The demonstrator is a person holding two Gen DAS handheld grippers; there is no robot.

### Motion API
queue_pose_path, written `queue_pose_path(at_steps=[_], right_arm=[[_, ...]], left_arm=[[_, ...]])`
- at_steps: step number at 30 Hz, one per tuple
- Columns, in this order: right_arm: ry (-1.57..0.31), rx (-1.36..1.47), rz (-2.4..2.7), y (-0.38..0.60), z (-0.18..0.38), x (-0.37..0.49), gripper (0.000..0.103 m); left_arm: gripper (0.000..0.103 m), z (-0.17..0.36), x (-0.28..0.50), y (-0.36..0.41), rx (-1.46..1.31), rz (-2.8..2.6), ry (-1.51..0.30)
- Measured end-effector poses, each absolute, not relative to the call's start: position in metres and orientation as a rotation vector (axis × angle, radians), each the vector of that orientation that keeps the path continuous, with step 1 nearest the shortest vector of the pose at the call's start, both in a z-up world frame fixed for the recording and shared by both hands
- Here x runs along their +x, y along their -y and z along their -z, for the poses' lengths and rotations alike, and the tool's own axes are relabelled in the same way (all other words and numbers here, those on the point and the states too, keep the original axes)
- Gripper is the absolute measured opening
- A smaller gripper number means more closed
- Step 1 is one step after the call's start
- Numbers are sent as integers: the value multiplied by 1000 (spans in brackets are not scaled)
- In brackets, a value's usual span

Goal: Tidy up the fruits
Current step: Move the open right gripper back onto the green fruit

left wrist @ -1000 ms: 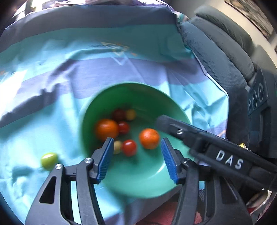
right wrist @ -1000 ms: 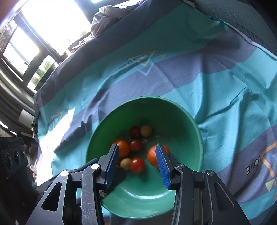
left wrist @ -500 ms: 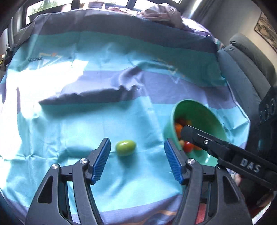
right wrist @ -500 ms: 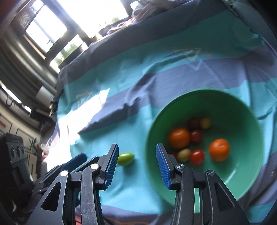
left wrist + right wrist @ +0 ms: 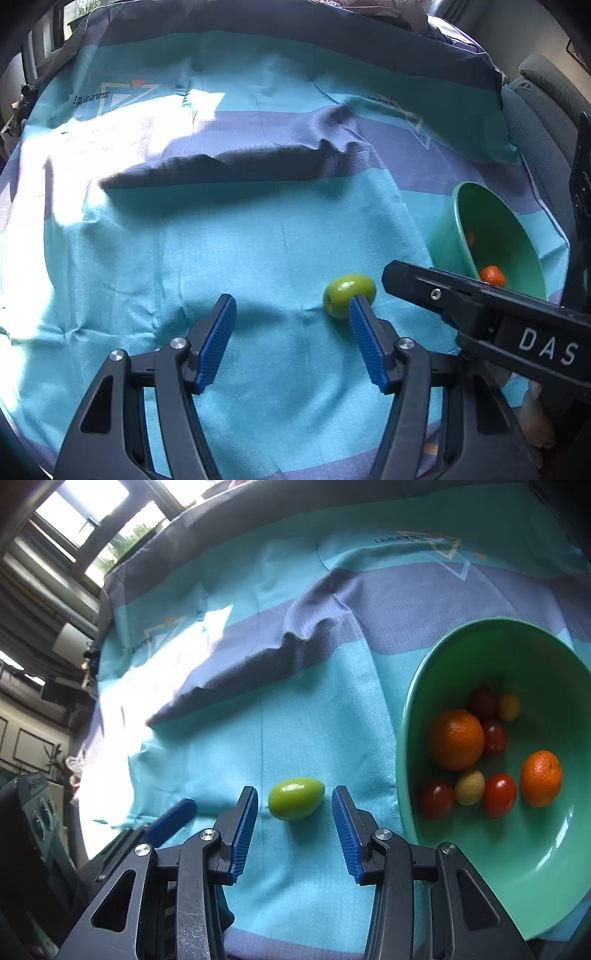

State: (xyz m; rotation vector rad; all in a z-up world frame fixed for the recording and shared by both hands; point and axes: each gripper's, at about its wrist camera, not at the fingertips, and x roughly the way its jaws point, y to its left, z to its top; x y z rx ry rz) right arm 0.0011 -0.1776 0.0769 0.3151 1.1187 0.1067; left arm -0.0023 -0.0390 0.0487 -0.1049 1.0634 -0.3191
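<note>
A small green oval fruit (image 5: 296, 803) lies on the teal and purple cloth (image 5: 303, 701). My right gripper (image 5: 294, 811) is open, its blue pads on either side of the fruit, just short of it. In the left wrist view the fruit (image 5: 349, 300) sits beyond the right fingertip of my open, empty left gripper (image 5: 291, 317). A green bowl (image 5: 480, 856) at the right holds two oranges (image 5: 455, 738) and several small tomatoes (image 5: 499, 795). It also shows in the left wrist view (image 5: 443, 236).
The right gripper's black arm (image 5: 480, 314) crosses the left wrist view at the right. The cloth has a raised fold (image 5: 229, 166) across its middle. A grey seat (image 5: 543, 110) stands past the cloth's right edge. Windows (image 5: 92, 528) are at the far left.
Both grippers have swung left from over the bowl to the green fruit on the cloth. The fruit now sits between the right gripper's pads, and has shifted right in the left wrist view.
</note>
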Motion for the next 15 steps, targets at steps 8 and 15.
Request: queue_pose_path(at_steps=[8, 15], right_arm=[[-1105, 291, -46, 170, -78, 4, 45], [-1128, 406, -69, 159, -74, 3, 45]], left_arm=[[62, -35, 5, 30, -114, 345, -1093], [59, -30, 10, 22, -105, 349, -1107]])
